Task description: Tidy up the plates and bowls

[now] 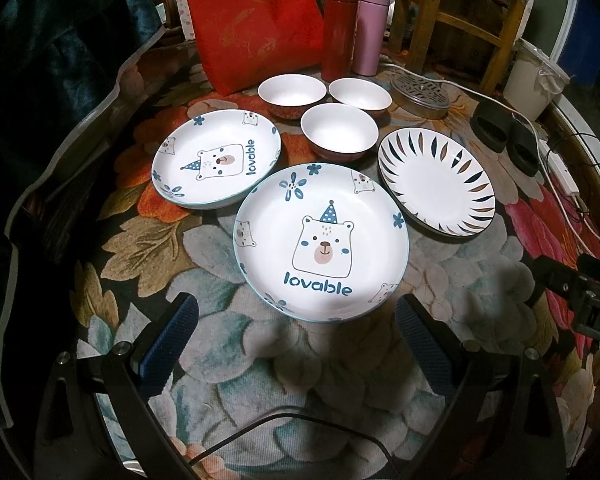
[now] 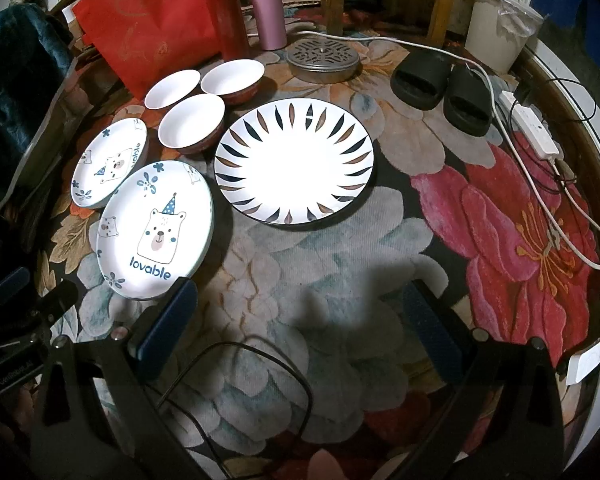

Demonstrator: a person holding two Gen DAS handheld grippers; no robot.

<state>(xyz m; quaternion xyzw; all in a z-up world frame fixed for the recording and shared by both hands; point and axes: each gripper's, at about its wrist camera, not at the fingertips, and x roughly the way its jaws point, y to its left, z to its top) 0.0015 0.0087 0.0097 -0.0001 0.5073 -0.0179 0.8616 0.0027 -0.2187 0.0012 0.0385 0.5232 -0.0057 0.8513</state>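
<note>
Two white bear plates marked "lovable" lie on the floral cloth: a near one (image 1: pixel 320 242) (image 2: pixel 155 229) and a far left one (image 1: pixel 216 158) (image 2: pixel 109 162). A leaf-rimmed plate (image 1: pixel 436 180) (image 2: pixel 294 162) lies to the right. Three red bowls with white insides (image 1: pixel 339 130) (image 1: pixel 292 91) (image 1: pixel 360 94) (image 2: pixel 191 125) stand behind them. My left gripper (image 1: pixel 296 320) is open and empty, just in front of the near bear plate. My right gripper (image 2: pixel 300 304) is open and empty, in front of the leaf-rimmed plate.
A red bag (image 1: pixel 252 20), a red flask (image 1: pixel 340 32) and a pink flask (image 1: pixel 370 32) stand at the back. A round metal lid (image 2: pixel 322 58), black slippers (image 2: pixel 444 84) and a white power strip with cable (image 2: pixel 536 128) lie at the right.
</note>
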